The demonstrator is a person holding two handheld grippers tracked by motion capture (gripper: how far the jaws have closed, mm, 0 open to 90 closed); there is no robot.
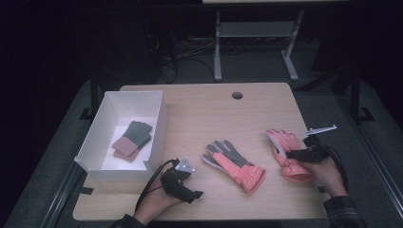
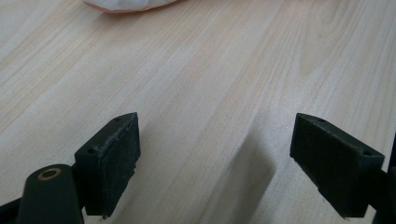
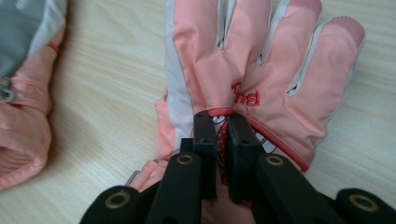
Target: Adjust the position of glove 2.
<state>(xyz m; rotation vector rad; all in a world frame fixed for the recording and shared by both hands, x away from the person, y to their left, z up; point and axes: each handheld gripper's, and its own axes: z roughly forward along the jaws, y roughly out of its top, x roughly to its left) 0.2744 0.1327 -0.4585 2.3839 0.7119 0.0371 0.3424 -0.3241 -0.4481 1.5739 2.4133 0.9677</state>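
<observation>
Two pink gloves lie on the wooden table [image 1: 199, 114]. One glove [image 1: 235, 165] rests palm up near the middle, showing grey palm fabric; its cuff also shows at the left of the right gripper view [image 3: 23, 126]. The other glove [image 1: 286, 154] [image 3: 261, 70] lies at the right, back side up. My right gripper [image 1: 295, 154] [image 3: 222, 122] is shut on a pinch of this right glove's fabric near the red lettering. My left gripper [image 1: 190, 192] [image 2: 215, 158] hovers over bare table at the front left, its jaws wide apart with nothing between them.
A white box [image 1: 157, 123] stands at the left of the table, holding a grey and pink pair of gloves [image 1: 132, 140]. A round cable hole [image 1: 237, 95] sits near the far edge. Desk legs and cables stand on the dark floor beyond.
</observation>
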